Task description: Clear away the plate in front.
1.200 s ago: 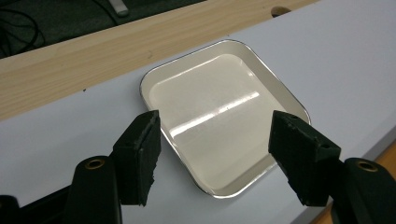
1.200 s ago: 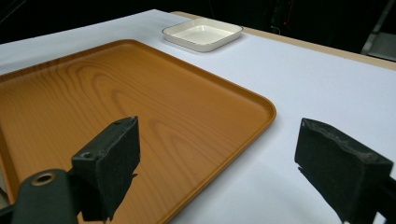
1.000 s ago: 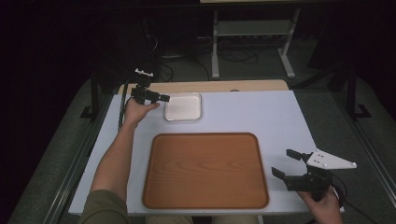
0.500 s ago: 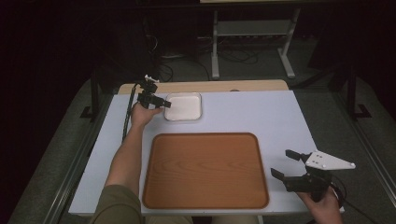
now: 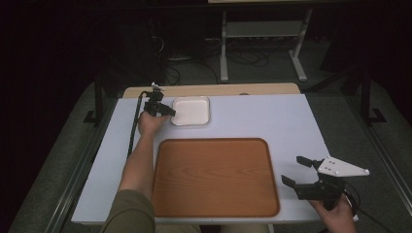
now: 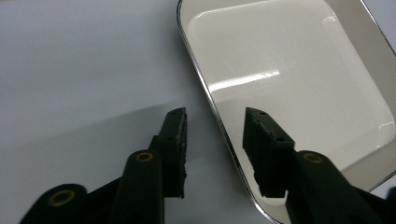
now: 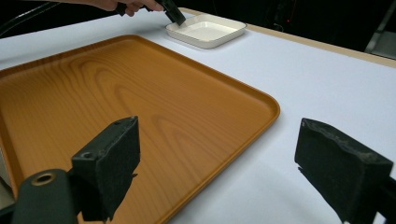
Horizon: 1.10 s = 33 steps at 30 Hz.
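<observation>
While the right gripper (image 5: 297, 171) hovers spread wide (holding nothing) beside the wooden tray (image 5: 216, 177), the left gripper (image 6: 215, 135) farther off straddles the white dish (image 5: 191, 110) rim, jaws apart, on the white table (image 5: 262, 116)

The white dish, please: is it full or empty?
Empty: the dish shows only bare glossy bottom between the left gripper's open jaws straddling its rim.

White dish (image 5: 190, 110) (glossy), wood-grain orange tray (image 5: 215, 177)
</observation>
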{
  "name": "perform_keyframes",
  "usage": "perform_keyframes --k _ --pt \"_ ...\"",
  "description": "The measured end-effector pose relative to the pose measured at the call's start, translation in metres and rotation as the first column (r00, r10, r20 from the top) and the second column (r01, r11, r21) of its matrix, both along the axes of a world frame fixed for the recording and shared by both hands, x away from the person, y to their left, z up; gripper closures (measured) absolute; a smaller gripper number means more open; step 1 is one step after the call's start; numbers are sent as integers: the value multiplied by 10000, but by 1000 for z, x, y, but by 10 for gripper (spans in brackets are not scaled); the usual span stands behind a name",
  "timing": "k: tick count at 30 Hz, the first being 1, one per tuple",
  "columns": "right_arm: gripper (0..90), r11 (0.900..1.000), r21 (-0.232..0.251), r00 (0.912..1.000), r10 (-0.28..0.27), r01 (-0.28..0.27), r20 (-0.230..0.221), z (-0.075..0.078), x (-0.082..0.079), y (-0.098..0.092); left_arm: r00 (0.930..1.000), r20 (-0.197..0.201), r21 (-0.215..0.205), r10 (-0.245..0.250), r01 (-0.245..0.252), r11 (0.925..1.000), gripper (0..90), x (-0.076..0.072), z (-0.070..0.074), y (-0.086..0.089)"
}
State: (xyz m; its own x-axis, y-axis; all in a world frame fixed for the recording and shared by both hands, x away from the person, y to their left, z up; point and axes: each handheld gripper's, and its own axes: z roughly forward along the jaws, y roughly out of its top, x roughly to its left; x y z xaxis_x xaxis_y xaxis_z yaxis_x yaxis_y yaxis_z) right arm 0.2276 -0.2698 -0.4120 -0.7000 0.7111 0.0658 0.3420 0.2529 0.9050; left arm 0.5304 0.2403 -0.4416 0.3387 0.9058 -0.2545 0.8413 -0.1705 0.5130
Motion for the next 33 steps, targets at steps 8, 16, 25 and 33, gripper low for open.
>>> perform_keyframes --k 8,16,25,33 --pt "134 10000 42 10000 6 -6 -51 0 0 0 9990 -233 -210 380 -384 9990 738 2 -5 -3" --pt "134 10000 97 10000 -5 5 -22 0 0 -2 9966 -44 -545 825 -827 9951 850 1 -7 -5" --pt "134 9998 198 10000 -45 45 -21 0 -1 -3 9929 50 -1642 1185 -1161 9796 893 -5 -13 3" --pt "132 9993 366 10000 -79 80 -40 -1 -1 -4 9922 277 -1817 1214 -1144 9767 894 -10 -6 7"
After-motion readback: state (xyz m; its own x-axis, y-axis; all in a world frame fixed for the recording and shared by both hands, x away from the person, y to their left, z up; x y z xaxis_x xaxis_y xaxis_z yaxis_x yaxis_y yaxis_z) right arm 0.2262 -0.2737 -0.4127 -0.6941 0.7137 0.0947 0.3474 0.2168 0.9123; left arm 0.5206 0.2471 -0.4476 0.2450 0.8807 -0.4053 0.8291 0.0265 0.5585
